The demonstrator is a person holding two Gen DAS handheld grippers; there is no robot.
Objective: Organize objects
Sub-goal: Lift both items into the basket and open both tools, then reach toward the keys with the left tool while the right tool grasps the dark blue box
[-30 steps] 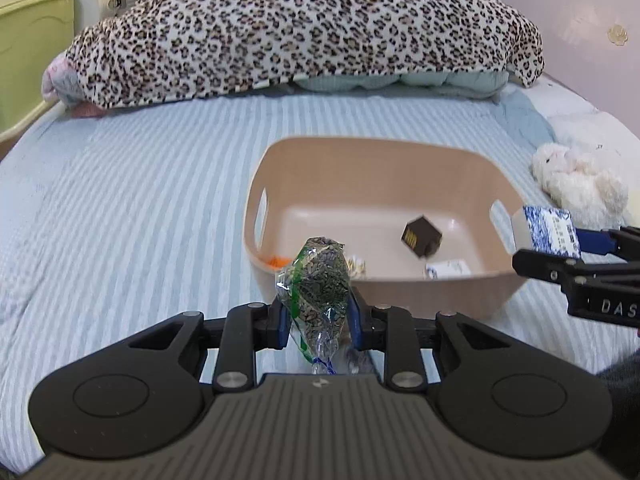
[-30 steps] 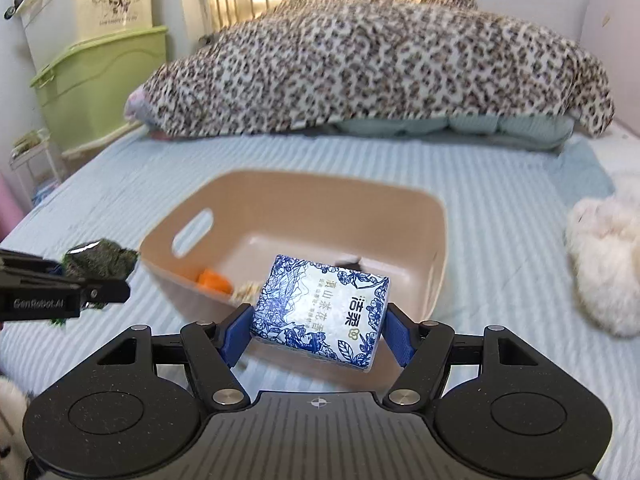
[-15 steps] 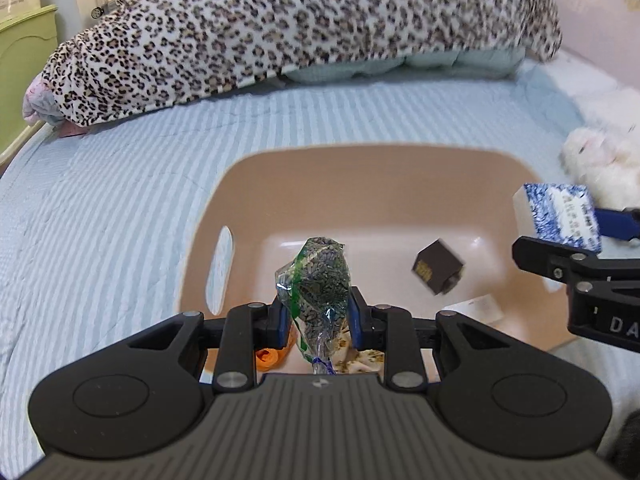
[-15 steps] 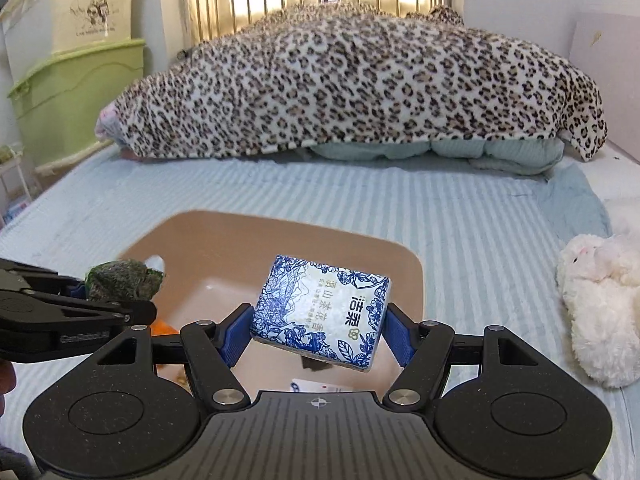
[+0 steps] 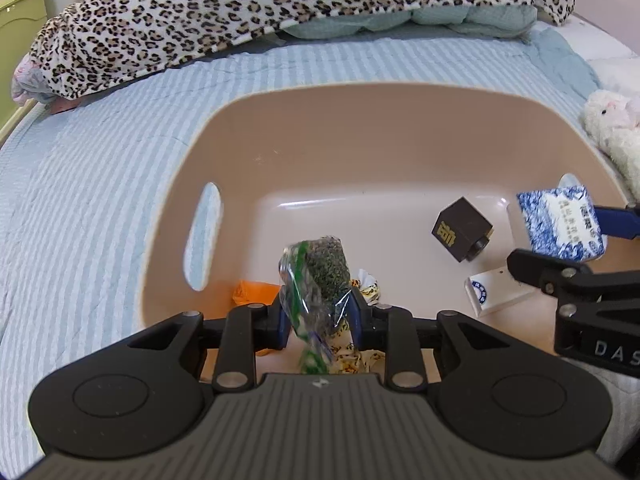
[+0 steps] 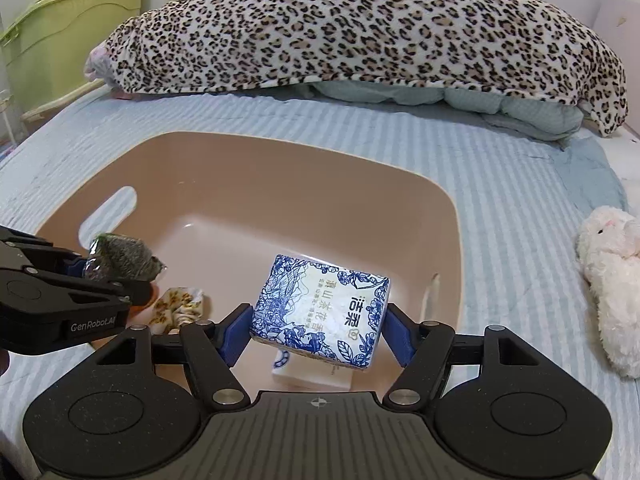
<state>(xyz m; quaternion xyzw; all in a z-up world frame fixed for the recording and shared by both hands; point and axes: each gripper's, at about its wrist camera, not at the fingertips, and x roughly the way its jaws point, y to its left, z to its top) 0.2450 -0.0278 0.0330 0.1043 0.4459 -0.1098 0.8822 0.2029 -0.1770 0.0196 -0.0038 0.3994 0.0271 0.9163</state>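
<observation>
A beige plastic basket [image 5: 248, 128] sits on the striped bed; it also shows in the right wrist view [image 6: 304, 168]. My left gripper [image 5: 318, 312] is shut on a clear packet of dark green tea [image 5: 320, 276] and holds it over the basket's near left part. My right gripper [image 6: 320, 332] is shut on a blue-and-white tissue pack [image 6: 320, 312], held over the basket's near right part. The left gripper with its packet [image 6: 120, 258] shows at the left of the right wrist view.
In the basket lie a dark brown cube [image 5: 462, 234], a small white box [image 5: 496, 290], an orange piece [image 5: 254, 292] and a yellow flowered wrapper [image 6: 178, 306]. A white plush toy [image 6: 612, 268] lies right of the basket. A leopard-print quilt [image 6: 360, 28] is behind.
Both grippers have moved forward from in front of the basket to above its inside, each still holding its object. The basket now fills more of both views.
</observation>
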